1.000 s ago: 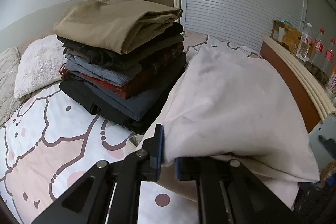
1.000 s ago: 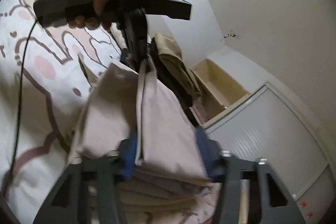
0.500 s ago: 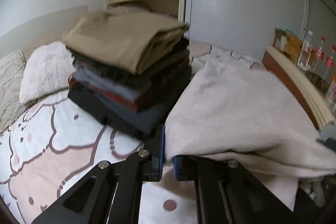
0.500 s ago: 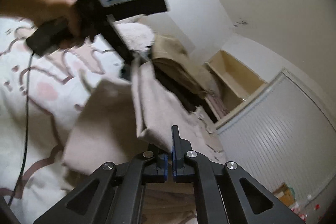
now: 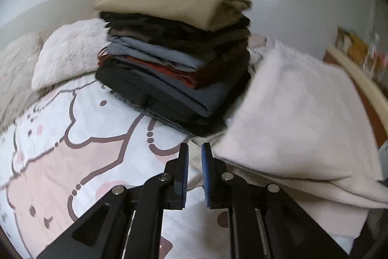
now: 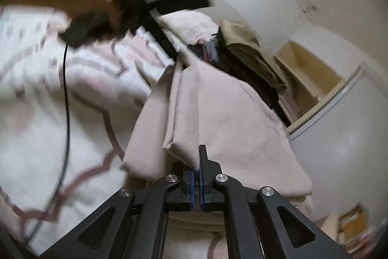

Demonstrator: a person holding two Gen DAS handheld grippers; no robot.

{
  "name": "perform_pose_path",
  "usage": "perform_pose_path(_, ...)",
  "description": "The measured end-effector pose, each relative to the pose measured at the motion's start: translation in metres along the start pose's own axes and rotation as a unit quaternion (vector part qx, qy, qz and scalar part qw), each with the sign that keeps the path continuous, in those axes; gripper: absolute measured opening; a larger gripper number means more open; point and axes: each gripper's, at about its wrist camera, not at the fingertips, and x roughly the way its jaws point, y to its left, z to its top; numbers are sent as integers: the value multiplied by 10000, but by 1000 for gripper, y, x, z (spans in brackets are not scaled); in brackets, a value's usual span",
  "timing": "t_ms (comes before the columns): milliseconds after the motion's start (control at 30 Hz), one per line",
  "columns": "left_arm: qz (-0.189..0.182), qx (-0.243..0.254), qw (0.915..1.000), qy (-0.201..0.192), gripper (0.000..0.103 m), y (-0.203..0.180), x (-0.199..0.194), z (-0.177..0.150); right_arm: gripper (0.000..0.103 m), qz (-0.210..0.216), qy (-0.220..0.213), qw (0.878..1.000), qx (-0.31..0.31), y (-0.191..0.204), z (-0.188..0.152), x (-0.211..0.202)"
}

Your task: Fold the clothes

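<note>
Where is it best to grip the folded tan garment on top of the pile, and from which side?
Probably the tan garment by its thick folded edge facing the camera, coming in level from the bed side: one bite there should catch every layer.

The folded garment is a pale pinkish beige. The bedsheet is white with large pink cartoon shapes outlined in brown and brown dots. The stack of folded clothes runs from tan on top through black, grey-blue and rust red to black. The pillow is fluffy off-white. The fingers are black with blue pads.
</note>
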Motion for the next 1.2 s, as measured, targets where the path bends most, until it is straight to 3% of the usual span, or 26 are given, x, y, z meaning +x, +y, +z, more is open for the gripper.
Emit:
perform_pose_path(133, -101, -148, 9998, -117, 13, 7, -9, 5, 3, 377, -140, 9981, 472, -12, 10, -11)
perform_pose_path(233, -69, -185, 9996, -195, 13, 9, -16, 10, 3, 576, -270, 9971, 406, -4, 13, -20)
perform_pose_path(367, -7, -130, 9991, -398, 13, 5, -31, 22, 3, 509, 65, 9987, -42, 25, 0, -4)
perform_pose_path(433, -117, 76, 9985, -526, 14, -9, -40, 29, 3, 403, 125, 9990, -120, 35, -6, 3)
perform_pose_path(500, -350, 302, 9974, -558, 18, -26, -44, 33, 9, 289, 76, 9993, -222, 41, -8, -1)
perform_pose_path(533, -448, 465, 9965, -540, 26, -38, -44, 35, 30, 351, 62, 9991, -232, 41, -8, 0)
perform_pose_path(567, -513, 634, 9953, -521, 35, -51, -44, 36, 66, 443, 38, 9988, -190, 42, -8, -6)
perform_pose_path(600, -585, 750, 9942, -509, 38, -62, -42, 36, 82, 494, -14, 9987, -113, 41, -8, -11)
perform_pose_path(633, -688, 846, 9930, -462, 39, -74, -38, 35, 87, 611, -134, 9980, -46, 40, -10, -22)
perform_pose_path(767, -712, 969, 9927, -100, 39, -102, -13, 33, 86, 1219, -317, 9886, 826, 4, -7, -52)
perform_pose_path(867, -444, 878, 9946, 344, 41, -105, 16, 26, 86, 1579, -338, 9680, 1921, -53, -2, -61)
perform_pose_path(933, -440, 619, 9967, 288, 43, -99, 20, 19, 86, 1562, -322, 9514, 2635, -100, 2, -51)
perform_pose_path(1000, -485, 595, 9968, 210, 45, -101, 13, 18, 86, 1276, -236, 9367, 3253, -150, 9, -34)
perform_pose_path(1100, -718, 744, 9946, 19, 46, -111, -6, 15, 85, 840, 73, 9258, 3685, -207, 27, 8)
perform_pose_path(1200, -932, 1172, 9887, -115, 53, -133, -22, 7, 56, 956, 639, 9234, 3662, -229, 48, 70)
